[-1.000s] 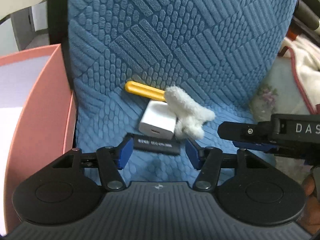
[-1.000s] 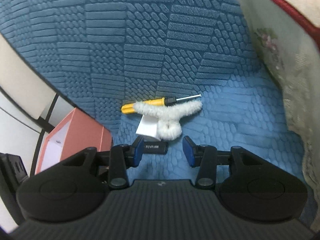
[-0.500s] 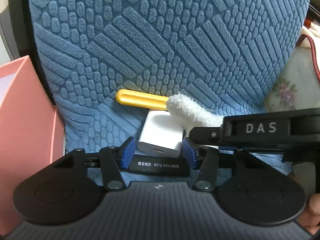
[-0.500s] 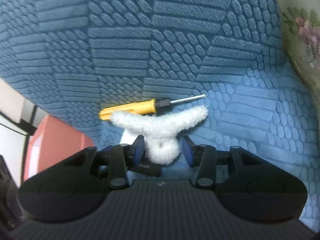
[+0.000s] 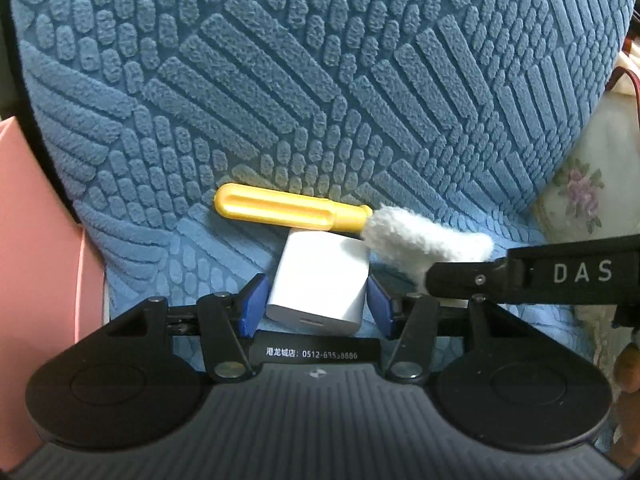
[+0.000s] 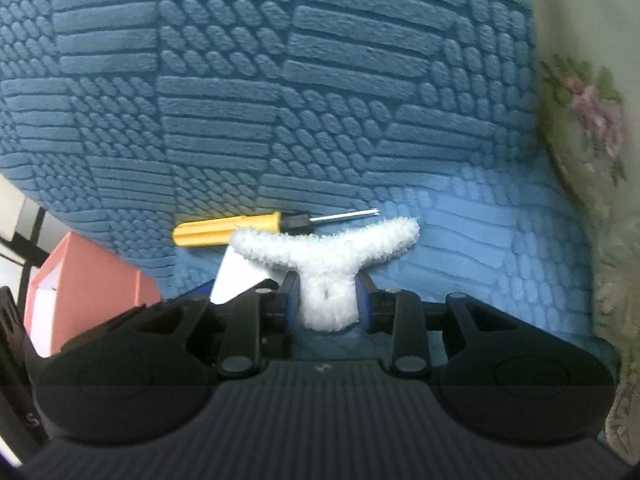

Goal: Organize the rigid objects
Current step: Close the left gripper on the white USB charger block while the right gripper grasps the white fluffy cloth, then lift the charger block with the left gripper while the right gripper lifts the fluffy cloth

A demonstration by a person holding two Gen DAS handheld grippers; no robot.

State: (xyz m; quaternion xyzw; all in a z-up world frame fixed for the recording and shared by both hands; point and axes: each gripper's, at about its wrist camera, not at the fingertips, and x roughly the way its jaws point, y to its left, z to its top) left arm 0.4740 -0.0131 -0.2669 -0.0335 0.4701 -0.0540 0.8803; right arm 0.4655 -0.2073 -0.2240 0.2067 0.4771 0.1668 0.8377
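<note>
On the blue textured cushion lie a yellow-handled screwdriver, a white charger cube, a white fluffy T-shaped piece and a black bar with white print. My left gripper is shut on the charger, a blue pad against each side; the bar lies nearer the camera, under the finger bases. My right gripper is closing, and its pads press the stem of the fluffy piece. One of its fingers reaches in from the right in the left wrist view. The screwdriver lies just beyond.
A pink box stands at the cushion's left edge, also seen low left in the right wrist view. Floral fabric borders the cushion on the right. The cushion's back rises steeply behind the objects.
My left gripper moved forward past the black bar, so the charger now sits between its pads. My right gripper advanced over the fluffy piece and its jaws narrowed onto the stem.
</note>
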